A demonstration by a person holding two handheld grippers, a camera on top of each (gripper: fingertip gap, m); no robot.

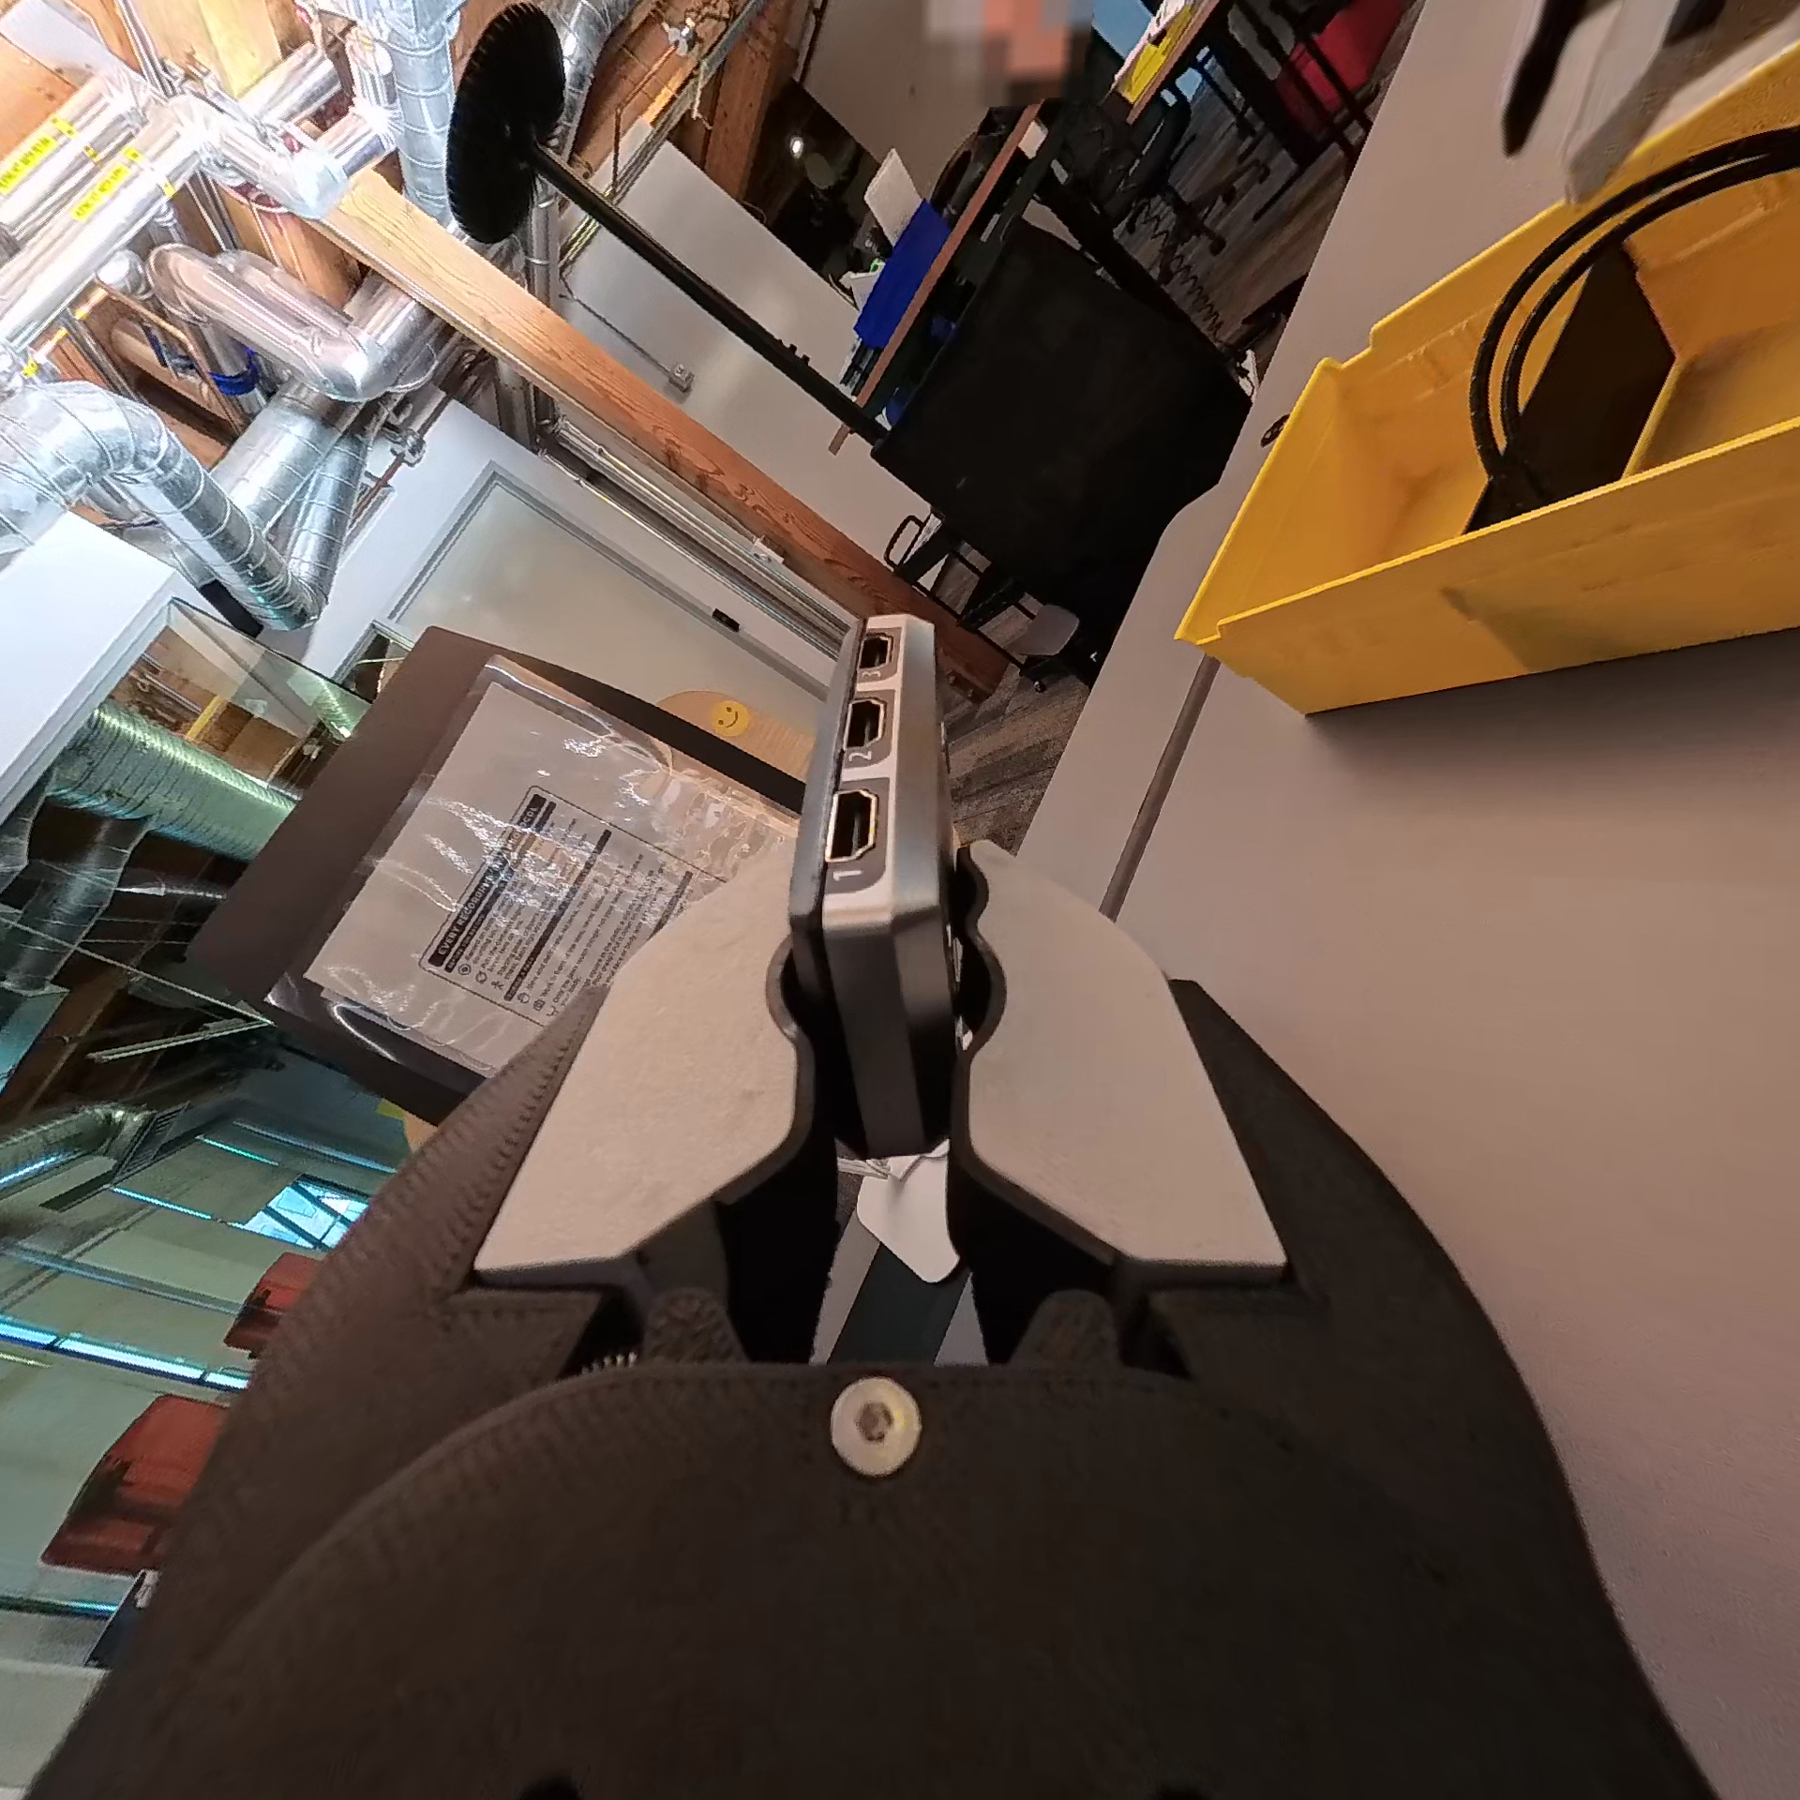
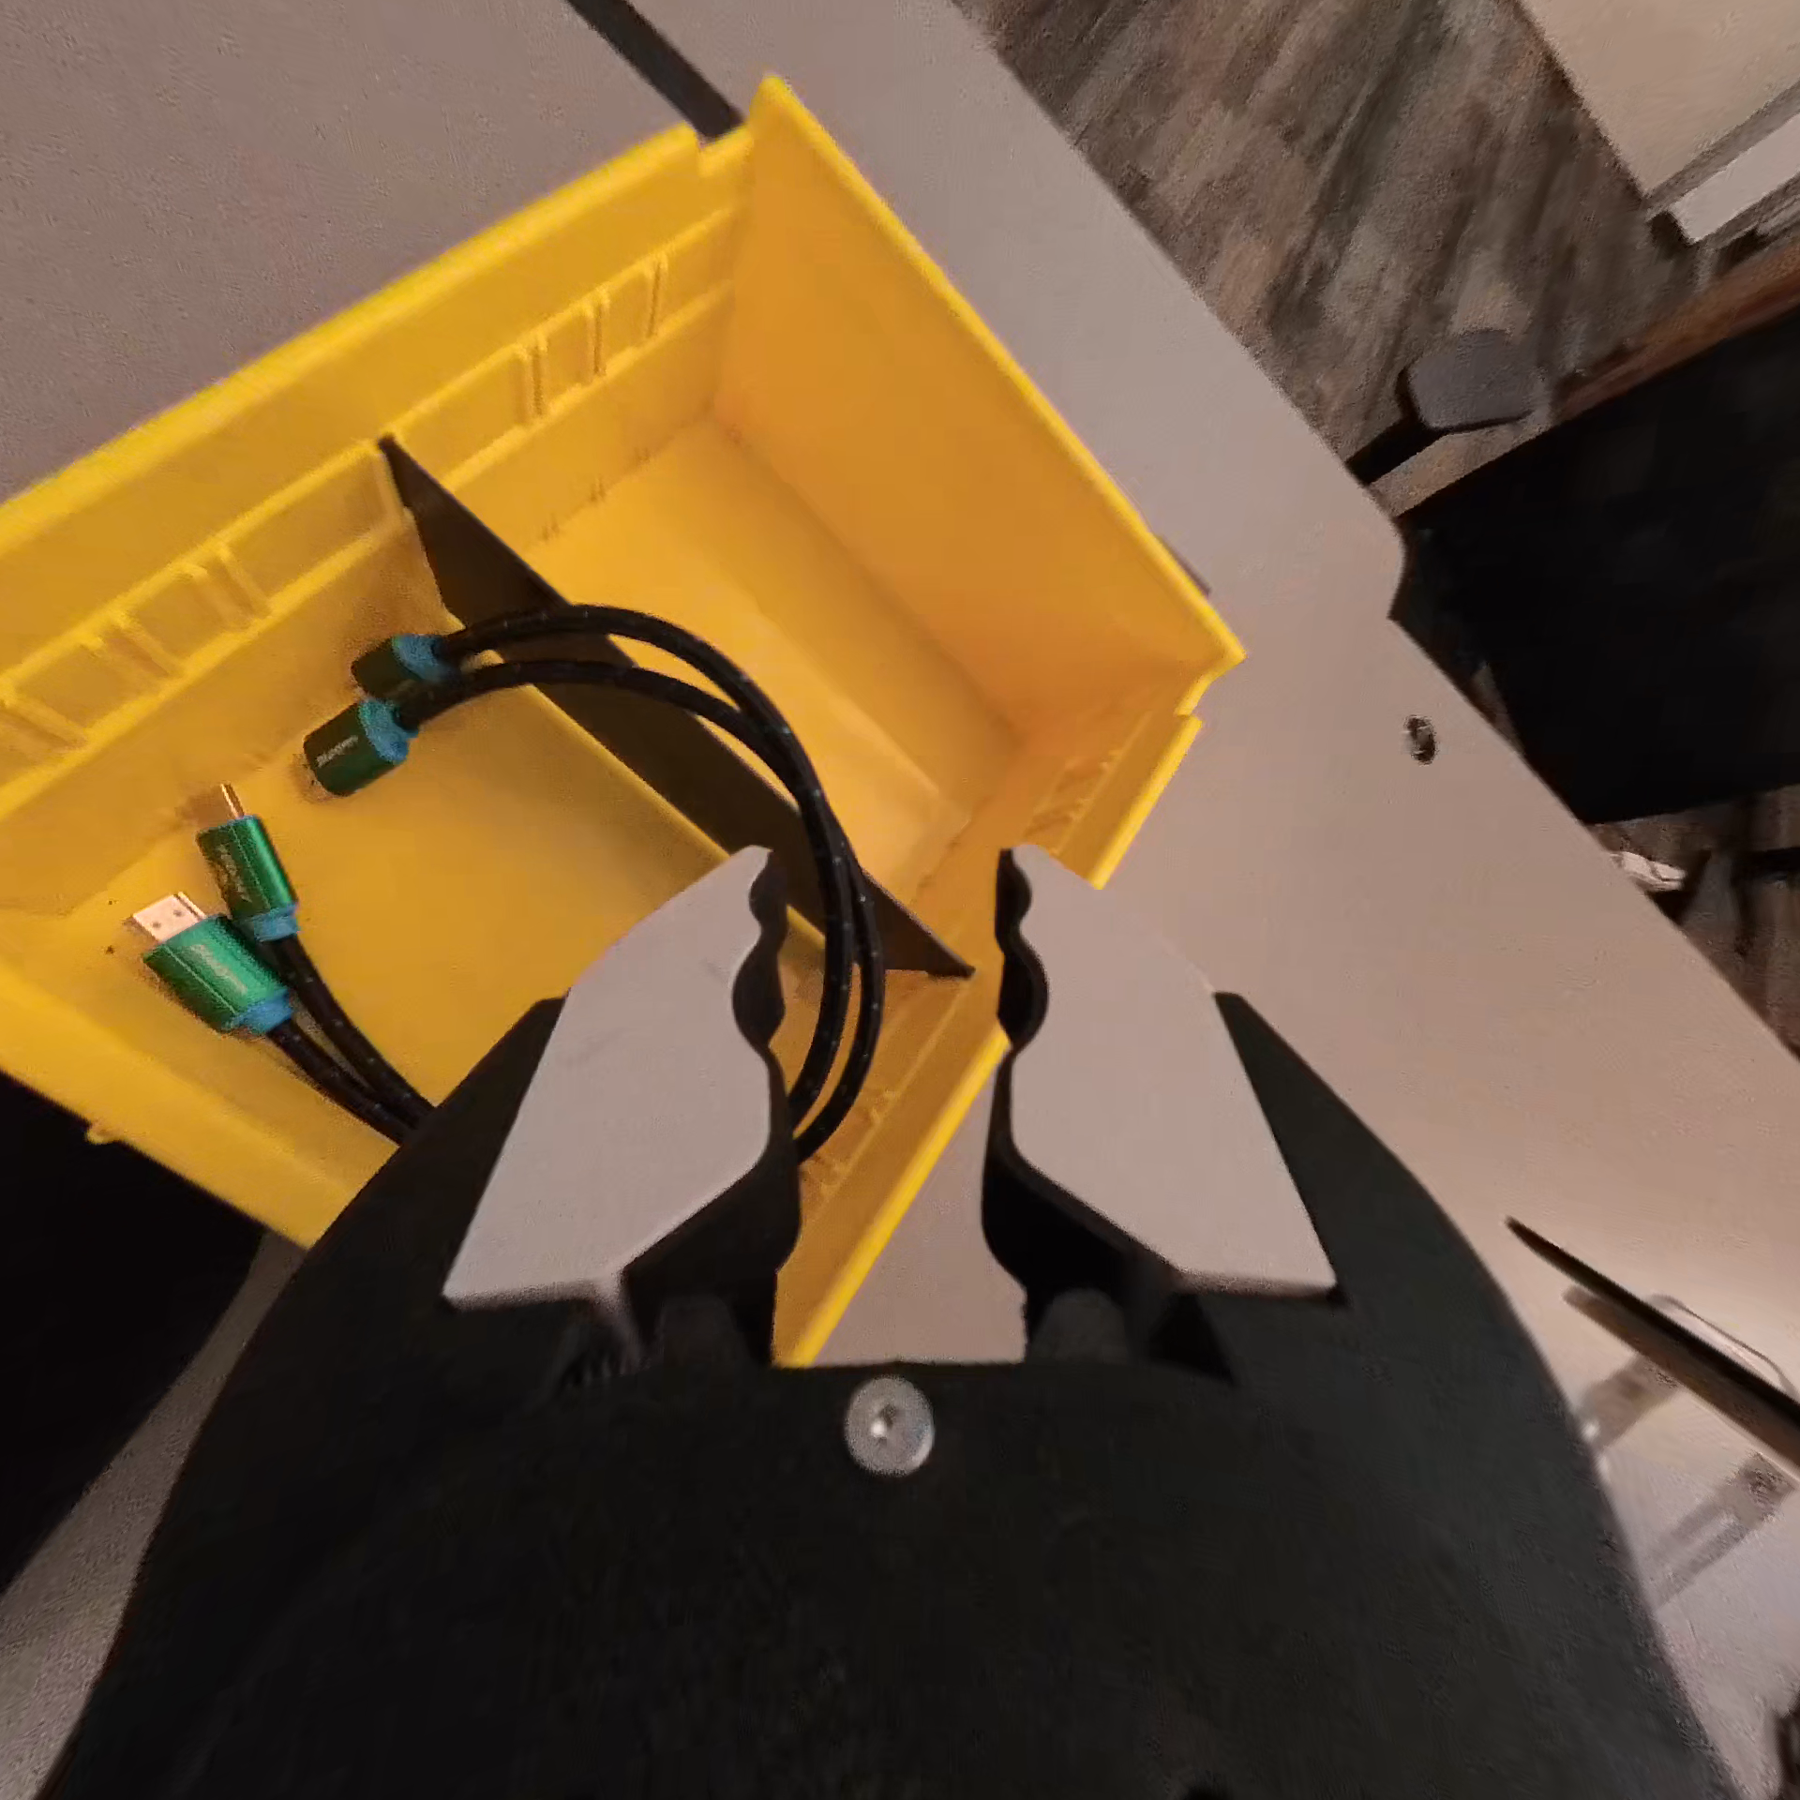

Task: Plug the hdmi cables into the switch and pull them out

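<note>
Matt metal switch point(image 1: 881, 896); braided cables point(image 2: 828, 847); glossy yellow plastic bin point(image 2: 877, 409); smooth grey table point(image 1: 1461, 974)

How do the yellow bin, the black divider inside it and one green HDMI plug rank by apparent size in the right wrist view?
1. Yellow bin, by far the largest.
2. Black divider, crossing the bin's width.
3. Green HDMI plug, the smallest.
The open right gripper hides part of the bin.

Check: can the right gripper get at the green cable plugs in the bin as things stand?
Probably yes. The right gripper is open and empty, poised over the yellow bin. The green plugs lie uncovered on the bin floor, nothing above them. The black divider and cable loops sit between, so approach from above.
</note>
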